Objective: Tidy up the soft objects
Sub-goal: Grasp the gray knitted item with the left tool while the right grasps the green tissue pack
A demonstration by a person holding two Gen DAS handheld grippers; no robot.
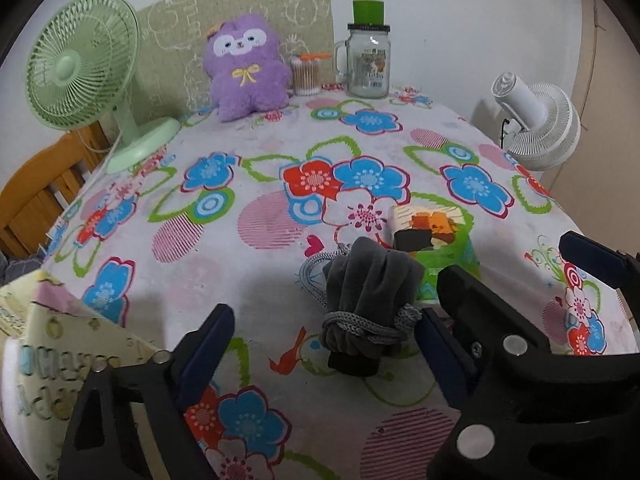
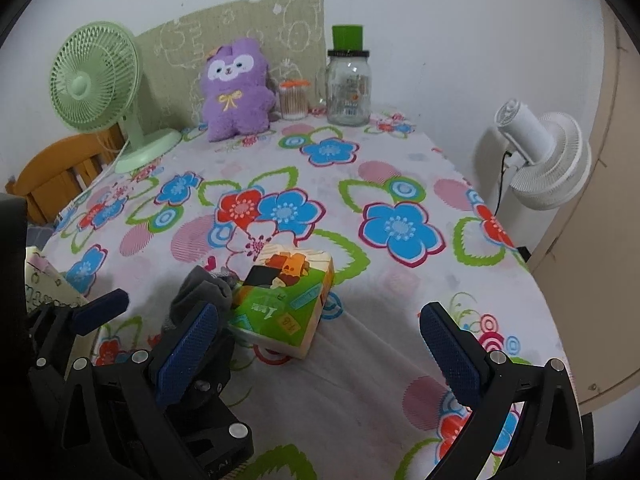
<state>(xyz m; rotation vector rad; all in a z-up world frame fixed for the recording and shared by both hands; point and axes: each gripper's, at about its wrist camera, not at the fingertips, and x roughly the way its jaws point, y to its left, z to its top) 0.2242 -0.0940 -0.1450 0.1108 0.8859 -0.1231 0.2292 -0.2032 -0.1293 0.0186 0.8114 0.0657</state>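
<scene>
A grey drawstring pouch (image 1: 370, 300), tied with a grey cord, lies on the flowered tablecloth (image 1: 260, 152) between the fingers of my open left gripper (image 1: 324, 336). Its top shows in the right wrist view (image 2: 202, 286). A green and orange tissue pack (image 2: 286, 304) lies just right of the pouch; it also shows in the left wrist view (image 1: 434, 236). My right gripper (image 2: 320, 332) is open and empty, with the pack between and ahead of its fingers. A purple plush toy (image 1: 246, 66) sits at the back of the table, also in the right wrist view (image 2: 234, 88).
A green desk fan (image 1: 86, 72) stands back left. A glass mug jar (image 1: 368, 62) with a green lid and a cotton swab tub (image 1: 307, 74) stand at the back. A white fan (image 1: 536, 124) stands off the right edge. A pale printed box (image 1: 52, 344) sits near left.
</scene>
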